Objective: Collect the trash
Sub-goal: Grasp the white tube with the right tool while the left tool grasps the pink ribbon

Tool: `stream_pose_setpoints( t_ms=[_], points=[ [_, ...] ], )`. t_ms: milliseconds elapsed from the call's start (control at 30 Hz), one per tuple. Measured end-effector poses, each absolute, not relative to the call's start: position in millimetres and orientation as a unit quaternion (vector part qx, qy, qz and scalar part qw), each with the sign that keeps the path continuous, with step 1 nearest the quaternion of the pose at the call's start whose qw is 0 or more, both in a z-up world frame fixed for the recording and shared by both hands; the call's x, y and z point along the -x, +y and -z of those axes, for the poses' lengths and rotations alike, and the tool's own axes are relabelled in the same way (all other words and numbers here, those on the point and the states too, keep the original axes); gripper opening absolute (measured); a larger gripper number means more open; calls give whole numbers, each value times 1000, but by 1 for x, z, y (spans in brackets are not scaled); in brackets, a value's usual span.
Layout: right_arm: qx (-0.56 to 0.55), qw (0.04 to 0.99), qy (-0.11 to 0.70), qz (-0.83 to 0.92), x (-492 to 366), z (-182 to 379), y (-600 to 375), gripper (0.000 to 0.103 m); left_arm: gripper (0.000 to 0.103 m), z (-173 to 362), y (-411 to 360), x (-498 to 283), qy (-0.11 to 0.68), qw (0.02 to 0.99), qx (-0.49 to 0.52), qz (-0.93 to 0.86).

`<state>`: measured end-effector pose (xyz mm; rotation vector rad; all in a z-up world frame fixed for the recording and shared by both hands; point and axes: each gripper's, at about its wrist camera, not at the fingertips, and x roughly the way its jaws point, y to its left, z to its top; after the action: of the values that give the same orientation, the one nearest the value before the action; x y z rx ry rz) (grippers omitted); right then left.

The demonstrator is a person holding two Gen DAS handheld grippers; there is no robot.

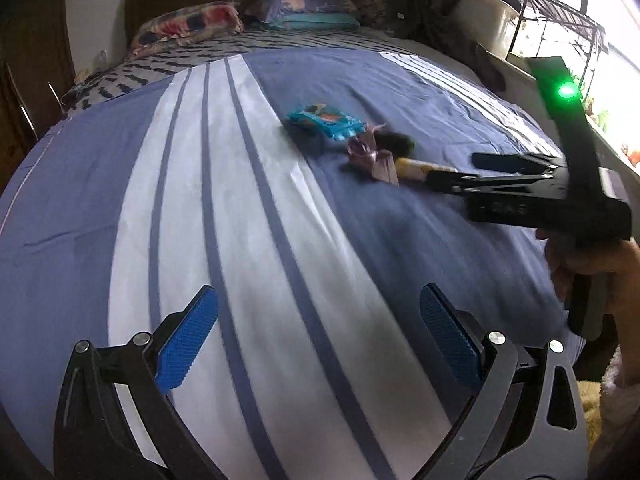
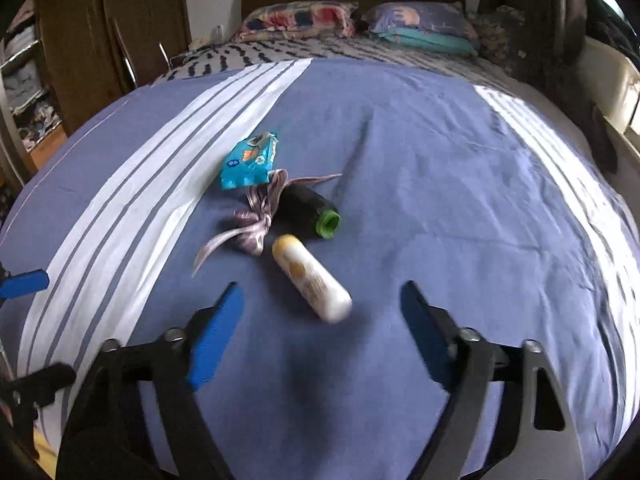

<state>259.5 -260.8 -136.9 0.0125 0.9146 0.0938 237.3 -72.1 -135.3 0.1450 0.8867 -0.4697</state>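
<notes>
On bedspread [image 2: 400, 128], mid-bed, left to right: blue packet [image 2: 250, 160]; ribbon [image 2: 256, 216]; dark spool [image 2: 312, 210], green end plain only from right wrist; white tube [image 2: 310, 278], half hidden in left view; left gripper [image 1: 318, 338] and right gripper [image 2: 322, 330] both gaping, empty.

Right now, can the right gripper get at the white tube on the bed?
Probably yes. The right gripper is open, and the white tube lies on the bedspread just ahead of its fingertips, apart from the ribbon; nothing lies between.

Daylight glares from the window [image 1: 560, 12] at right; fisheye bending, slight motion blur throughout.
</notes>
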Motion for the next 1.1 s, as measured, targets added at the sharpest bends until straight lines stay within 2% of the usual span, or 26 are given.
stream_pose_setpoints(
  t_ms=[167, 233, 333, 433, 600, 700, 833, 900, 967, 1100],
  points=[
    [1, 884, 464, -51, -285, 152, -254, 45, 94, 137, -82, -255, 428, 869, -66, 237],
    [6, 886, 461, -56, -285, 153, -256, 39, 94, 136, -88, -261, 426, 869, -67, 241],
    [-4, 888, 455, -65, -280, 148, -265, 21, 94, 134, -99, -270, 421, 870, -70, 247],
    [-12, 893, 446, -52, -271, 142, -282, 21, 92, 134, -115, -280, 415, 871, -80, 250],
    [-23, 894, 447, -37, -258, 142, -305, 21, 80, 136, -143, -301, 415, 867, -78, 264],
    [-26, 894, 445, -36, -250, 142, -312, 21, 60, 141, -155, -313, 421, 863, -77, 267],
    [-32, 895, 443, -43, -242, 140, -317, 21, 46, 154, -172, -329, 435, 853, -76, 278],
    [-30, 895, 442, -49, -238, 139, -317, 21, 21, 159, -177, -334, 436, 853, -79, 276],
    [-29, 895, 442, -54, -234, 139, -316, 21, 8, 163, -179, -338, 439, 851, -80, 275],
    [-35, 895, 442, -57, -223, 138, -316, 21, 3, 160, -176, -332, 433, 854, -78, 277]
  ],
)
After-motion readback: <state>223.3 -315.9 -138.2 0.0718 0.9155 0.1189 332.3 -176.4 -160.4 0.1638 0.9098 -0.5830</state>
